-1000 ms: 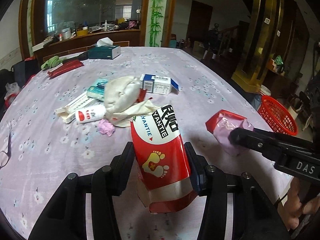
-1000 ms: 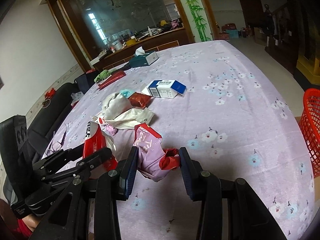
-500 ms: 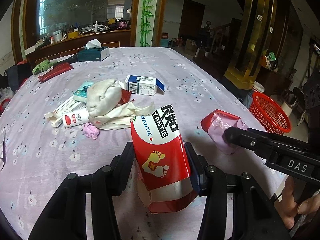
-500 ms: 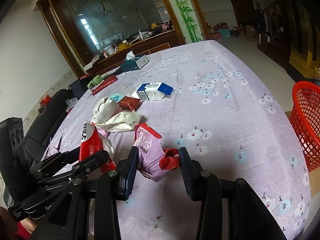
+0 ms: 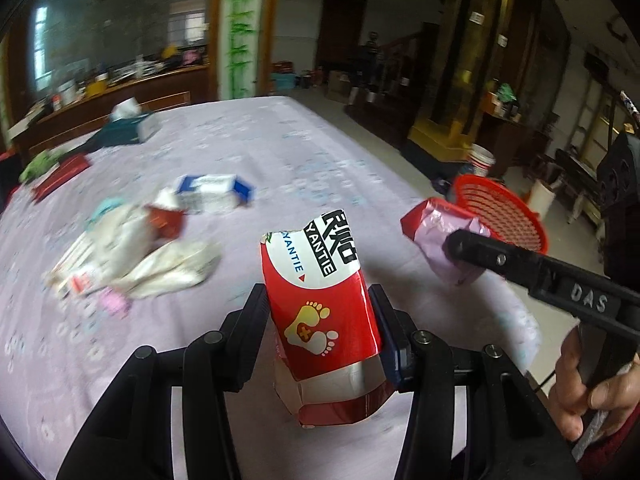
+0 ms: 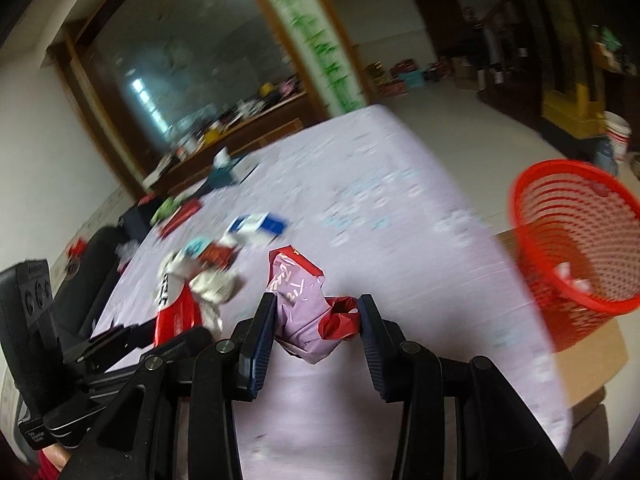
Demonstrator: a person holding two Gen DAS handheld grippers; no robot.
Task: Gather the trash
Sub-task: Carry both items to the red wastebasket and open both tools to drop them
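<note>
My left gripper (image 5: 320, 304) is shut on a red foil bag (image 5: 320, 304) printed with a yellow footprint, held upright above the table. My right gripper (image 6: 318, 312) is shut on a crumpled pink and red wrapper (image 6: 304, 300); the left wrist view shows that wrapper (image 5: 440, 236) to the right, in front of the red mesh basket (image 5: 500, 212). In the right wrist view the basket (image 6: 576, 248) stands beyond the table's right edge with some scraps inside. More trash lies in a pile (image 5: 132, 248) on the lilac tablecloth.
A blue and white box (image 5: 212, 196) lies behind the pile. A teal tissue box (image 5: 128, 128) and a flat red packet (image 5: 60, 176) sit at the far end. A cardboard sheet (image 6: 592, 360) lies under the basket. A hand (image 5: 588, 380) holds the right gripper's handle.
Both grippers have lifted and swung right toward the basket, still holding their trash. The basket now looms much larger in the right wrist view, and the background is blurred by motion.
</note>
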